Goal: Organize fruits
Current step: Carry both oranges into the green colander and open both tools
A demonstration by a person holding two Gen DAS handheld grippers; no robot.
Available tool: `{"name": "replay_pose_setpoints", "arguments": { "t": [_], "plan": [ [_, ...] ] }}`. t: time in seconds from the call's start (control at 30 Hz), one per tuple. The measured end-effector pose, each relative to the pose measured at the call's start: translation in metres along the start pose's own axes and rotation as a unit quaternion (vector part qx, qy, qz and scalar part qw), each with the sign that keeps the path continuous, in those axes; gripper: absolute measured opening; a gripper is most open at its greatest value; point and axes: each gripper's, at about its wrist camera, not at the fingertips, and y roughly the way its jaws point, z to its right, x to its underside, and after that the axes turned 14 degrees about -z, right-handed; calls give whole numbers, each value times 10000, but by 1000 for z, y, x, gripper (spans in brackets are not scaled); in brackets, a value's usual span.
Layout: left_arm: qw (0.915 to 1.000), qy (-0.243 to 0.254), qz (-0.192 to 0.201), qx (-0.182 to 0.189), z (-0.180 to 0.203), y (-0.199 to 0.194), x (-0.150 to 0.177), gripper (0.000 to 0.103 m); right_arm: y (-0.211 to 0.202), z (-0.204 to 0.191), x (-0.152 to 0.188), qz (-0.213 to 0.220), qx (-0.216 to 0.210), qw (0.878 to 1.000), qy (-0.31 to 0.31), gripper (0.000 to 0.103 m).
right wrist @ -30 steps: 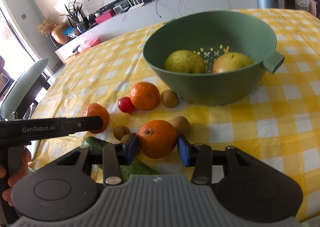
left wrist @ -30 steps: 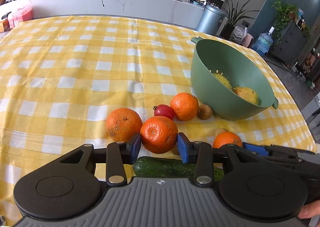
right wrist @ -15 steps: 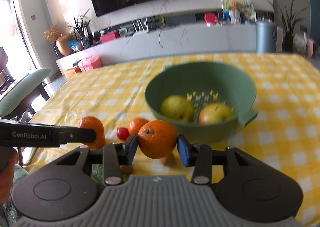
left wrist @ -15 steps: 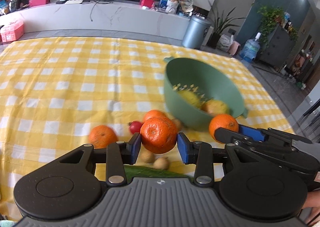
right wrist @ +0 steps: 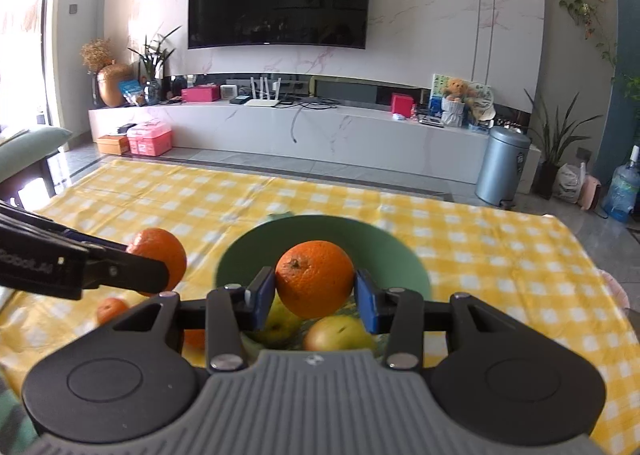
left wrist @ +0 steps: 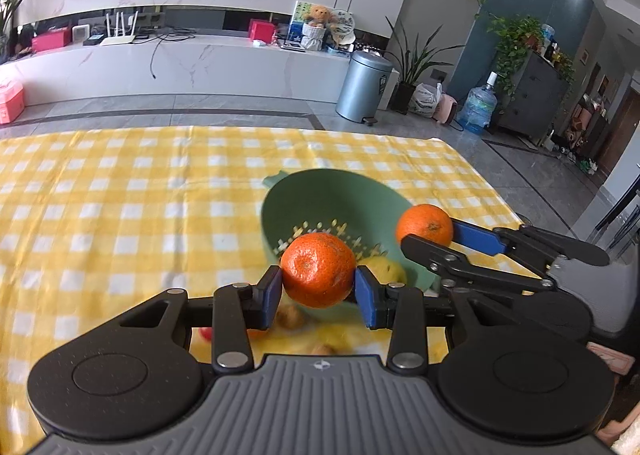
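My left gripper (left wrist: 318,291) is shut on an orange (left wrist: 318,269) and holds it in the air at the near rim of the green colander bowl (left wrist: 316,195). My right gripper (right wrist: 314,295) is shut on another orange (right wrist: 314,279) and holds it above the same bowl (right wrist: 380,245). That second orange shows in the left wrist view (left wrist: 424,229) over the bowl's right side. Two yellow-green fruits (right wrist: 340,335) lie inside the bowl. The left gripper's orange shows in the right wrist view (right wrist: 160,253) to the left of the bowl.
A yellow checked cloth (left wrist: 120,195) covers the table. Loose fruit lies on it near the bowl: an orange (right wrist: 110,309), a kiwi (left wrist: 292,317) and a small red tomato (left wrist: 206,333), partly hidden by the grippers. The table's far edge (left wrist: 240,129) meets the floor beyond.
Both grippers have risen from the table with their oranges and moved toward and over the bowl. The fruit left on the cloth has dropped low in both views.
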Motion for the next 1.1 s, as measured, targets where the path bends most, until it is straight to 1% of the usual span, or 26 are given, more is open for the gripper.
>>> {"name": "replay_pose_setpoints", "arguments": {
  "t": [0.13, 0.2, 0.37, 0.43, 0.5, 0.6, 0.77, 0.83, 0.97, 1.1],
  "plan": [
    [9999, 82, -124, -30, 6, 14, -13, 44, 14, 10, -10, 8, 277, 9996, -97, 40],
    [9997, 107, -233, -27, 8, 25, -19, 44, 24, 14, -12, -30, 329, 9994, -123, 40],
    [9987, 153, -486, -24, 11, 48, -29, 44, 50, 24, -16, -281, 340, 9990, -91, 40],
    [9982, 128, -586, 32, 10, 56, -33, 44, 58, 28, -18, -387, 274, 9989, -20, 40],
    [9979, 123, -636, -5, 10, 64, -37, 44, 65, 33, -19, -490, 184, 9986, 85, 40],
    [9974, 103, -718, -15, 10, 77, -44, 44, 74, 36, -20, -579, 164, 9981, 126, 40],
    [9968, 123, -791, -75, 12, 93, -52, 44, 92, 38, -19, -725, 272, 9970, 39, 40],
    [9971, 164, -741, -86, 12, 96, -54, 44, 97, 39, -20, -766, 254, 9967, 29, 40],
    [9971, 192, -735, -87, 14, 102, -59, 44, 101, 39, -18, -794, 214, 9966, -10, 40],
    [9965, 351, -741, -156, 20, 110, -65, 44, 102, 39, -17, -806, 186, 9966, -19, 41]
  ]
}}
